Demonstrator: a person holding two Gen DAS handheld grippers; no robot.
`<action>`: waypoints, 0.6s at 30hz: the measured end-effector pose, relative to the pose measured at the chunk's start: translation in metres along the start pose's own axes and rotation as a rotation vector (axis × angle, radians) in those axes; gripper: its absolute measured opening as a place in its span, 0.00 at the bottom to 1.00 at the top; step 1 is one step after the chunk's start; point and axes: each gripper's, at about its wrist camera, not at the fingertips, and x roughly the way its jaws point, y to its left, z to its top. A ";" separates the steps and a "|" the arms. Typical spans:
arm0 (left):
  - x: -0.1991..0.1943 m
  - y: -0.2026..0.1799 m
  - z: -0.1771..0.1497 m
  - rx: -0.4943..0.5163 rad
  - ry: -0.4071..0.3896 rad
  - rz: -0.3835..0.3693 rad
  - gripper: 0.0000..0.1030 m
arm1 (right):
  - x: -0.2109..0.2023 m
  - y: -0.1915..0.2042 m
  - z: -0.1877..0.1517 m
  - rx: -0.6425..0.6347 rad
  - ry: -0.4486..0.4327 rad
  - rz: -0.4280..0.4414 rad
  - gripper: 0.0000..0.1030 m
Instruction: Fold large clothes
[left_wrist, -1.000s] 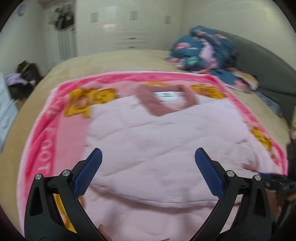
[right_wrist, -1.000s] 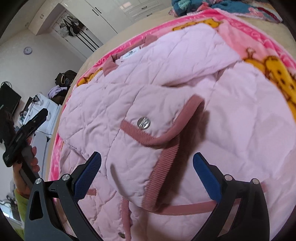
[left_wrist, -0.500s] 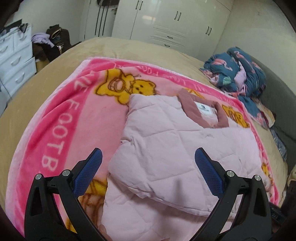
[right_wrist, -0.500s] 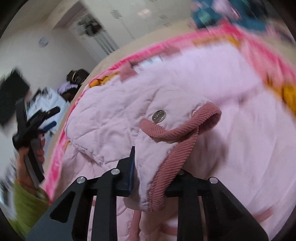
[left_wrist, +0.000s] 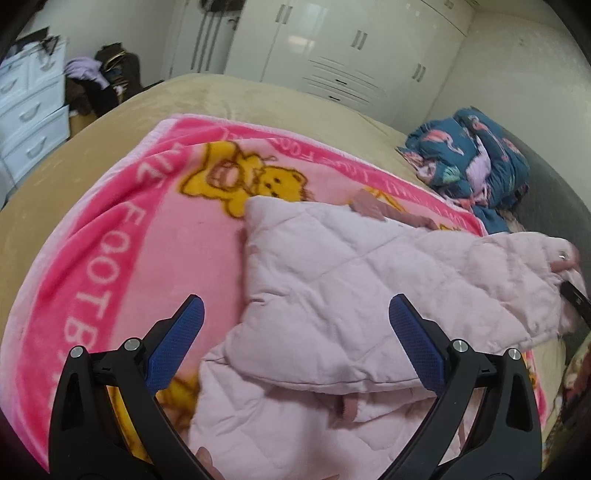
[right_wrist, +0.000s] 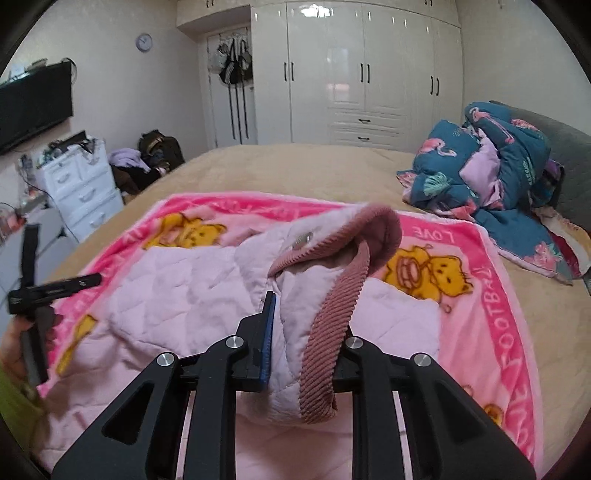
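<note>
Jacket (right_wrist: 192, 291) cuff hides the right gripper's (right_wrist: 303, 354) clamped far pad; left gripper (left_wrist: 295, 339) gapes empty.

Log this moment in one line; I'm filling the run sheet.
right gripper: shut on jacket cuff | left gripper: open | jacket: on blanket

jacket (left_wrist: 332, 295) on blanket (left_wrist: 110, 240) | blanket on bed (right_wrist: 295, 166) | bedding heap (right_wrist: 491, 166) far right
</note>
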 end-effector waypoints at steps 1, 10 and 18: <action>0.003 -0.003 0.000 0.010 0.006 -0.005 0.91 | 0.008 -0.003 -0.003 0.000 0.010 -0.020 0.16; 0.025 -0.023 -0.005 0.087 0.034 -0.024 0.91 | 0.045 -0.027 -0.035 0.076 0.094 -0.057 0.16; 0.035 -0.042 -0.014 0.160 0.051 -0.038 0.87 | 0.055 -0.038 -0.052 0.145 0.168 -0.074 0.36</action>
